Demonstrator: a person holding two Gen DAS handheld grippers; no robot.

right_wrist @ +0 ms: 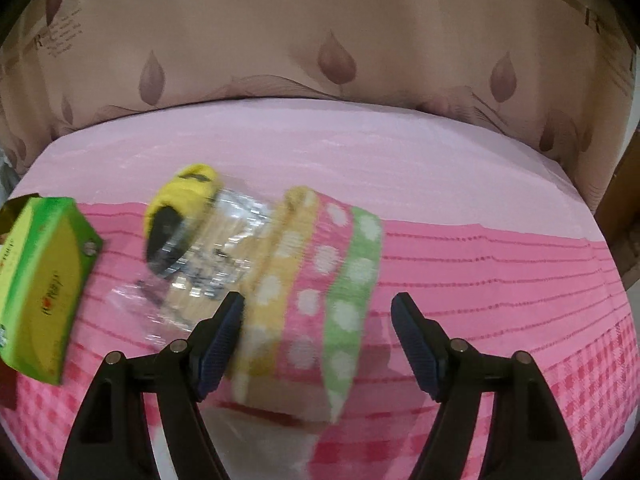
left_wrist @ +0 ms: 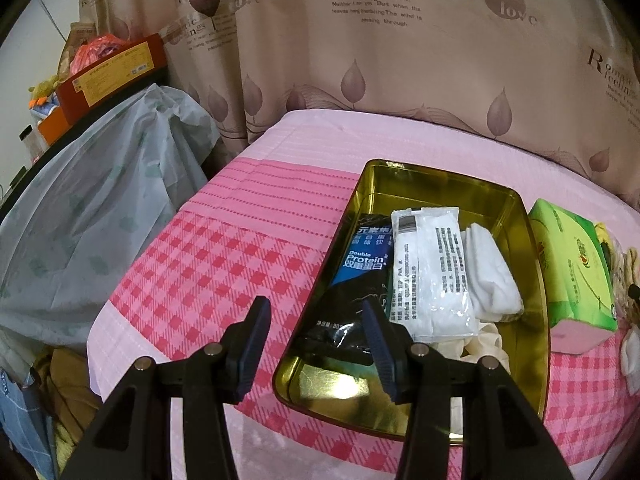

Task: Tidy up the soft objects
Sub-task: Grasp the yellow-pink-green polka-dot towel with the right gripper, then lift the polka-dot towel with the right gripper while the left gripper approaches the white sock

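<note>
A gold tin (left_wrist: 536,248) lies on the pink checked bed (left_wrist: 224,256). In it are a black protein sachet (left_wrist: 360,276), a white printed packet (left_wrist: 432,272), a folded white cloth (left_wrist: 492,276) and a cream cloth (left_wrist: 484,340). My left gripper (left_wrist: 316,320) is open over the tin's near left corner. A green tissue pack (left_wrist: 572,264) lies right of the tin; it also shows in the right wrist view (right_wrist: 44,276). My right gripper (right_wrist: 318,314) is open around a folded polka-dot towel (right_wrist: 320,280), yellow, pink and green. A clear packet (right_wrist: 200,256) with a yellow-black item (right_wrist: 180,204) lies left of it.
A printed curtain (left_wrist: 400,72) hangs behind the bed. A pale plastic-covered bundle (left_wrist: 92,224) sits left of the bed, with red boxes (left_wrist: 112,72) on a shelf above it. Clothes (left_wrist: 60,392) are piled low at the left. The right wrist view is motion-blurred.
</note>
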